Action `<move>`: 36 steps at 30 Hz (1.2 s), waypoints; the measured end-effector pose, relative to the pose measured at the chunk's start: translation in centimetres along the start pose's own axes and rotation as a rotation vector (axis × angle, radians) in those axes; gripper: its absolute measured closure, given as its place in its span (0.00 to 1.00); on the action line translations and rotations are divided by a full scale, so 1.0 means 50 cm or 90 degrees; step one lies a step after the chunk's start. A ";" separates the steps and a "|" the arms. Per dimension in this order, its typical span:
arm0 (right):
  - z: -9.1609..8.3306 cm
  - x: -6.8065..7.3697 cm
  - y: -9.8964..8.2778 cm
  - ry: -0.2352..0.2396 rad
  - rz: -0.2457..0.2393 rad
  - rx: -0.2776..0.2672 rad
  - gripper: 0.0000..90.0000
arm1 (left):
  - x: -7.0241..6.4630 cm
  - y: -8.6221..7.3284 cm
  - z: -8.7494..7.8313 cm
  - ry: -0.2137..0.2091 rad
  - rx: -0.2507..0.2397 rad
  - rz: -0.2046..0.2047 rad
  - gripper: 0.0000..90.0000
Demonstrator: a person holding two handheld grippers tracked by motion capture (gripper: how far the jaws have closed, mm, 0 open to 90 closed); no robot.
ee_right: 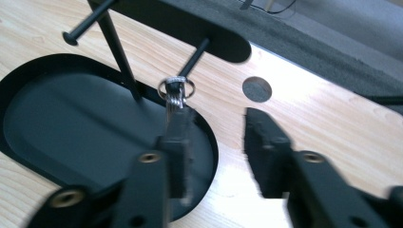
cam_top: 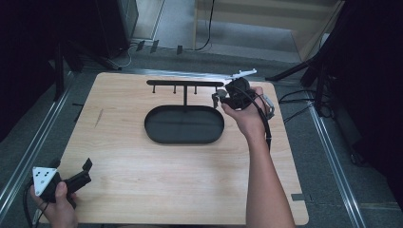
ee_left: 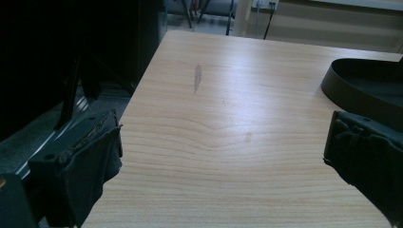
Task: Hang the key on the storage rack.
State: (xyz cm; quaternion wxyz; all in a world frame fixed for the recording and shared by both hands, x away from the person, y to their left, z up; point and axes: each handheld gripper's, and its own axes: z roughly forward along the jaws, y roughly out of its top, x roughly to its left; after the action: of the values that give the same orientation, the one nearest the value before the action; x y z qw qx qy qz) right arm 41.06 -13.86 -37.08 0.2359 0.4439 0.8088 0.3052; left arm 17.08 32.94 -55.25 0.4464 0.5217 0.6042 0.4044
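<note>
A black stand has an oval tray (cam_top: 184,135) as its base and a crossbar (cam_top: 185,83) with several pegs. From the rightmost peg (ee_right: 194,53) hangs a metal key ring (ee_right: 176,88), and a dark fob (ee_right: 179,124) dangles from it. My right gripper (cam_top: 219,99) (ee_right: 216,135) is at that peg with its jaws apart. The fob lies against the inner side of the left jaw, and the other jaw stands well clear of it. My left gripper (cam_top: 87,172) (ee_left: 223,142) rests at the table's near left corner, open, with bare wood between its jaws.
The wooden table (cam_top: 142,161) has a round hole (ee_right: 256,89) near its far right edge, just beyond the stand. Dark floor, metal rails and black tripod legs surround the table. A small grey smudge (ee_left: 197,78) marks the wood ahead of my left gripper.
</note>
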 end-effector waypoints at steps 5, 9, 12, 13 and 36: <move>-0.008 -0.007 -0.020 -0.007 0.045 0.001 0.34 | 0.000 0.000 0.000 -0.002 -0.001 0.000 0.00; -0.020 -0.008 -0.035 -0.026 0.078 0.017 0.04 | -0.001 0.000 0.001 0.000 -0.003 0.001 0.00; -0.032 -0.008 -0.052 -0.040 0.100 0.021 0.00 | -0.002 0.000 0.001 0.000 -0.003 0.000 0.00; -0.037 -0.008 -0.063 -0.033 0.108 0.022 0.00 | -0.002 0.000 0.001 0.000 -0.003 0.000 0.00; -0.087 -0.044 -0.291 -0.048 0.185 -0.017 0.00 | -0.007 -0.001 -0.001 0.006 -0.006 0.017 0.00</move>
State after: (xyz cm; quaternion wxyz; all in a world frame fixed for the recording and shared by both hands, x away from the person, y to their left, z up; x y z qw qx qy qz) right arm 30.95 -23.09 -44.04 0.2253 0.5643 0.7224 0.3300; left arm 17.02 32.60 -55.25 0.4406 0.5254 0.5976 0.4156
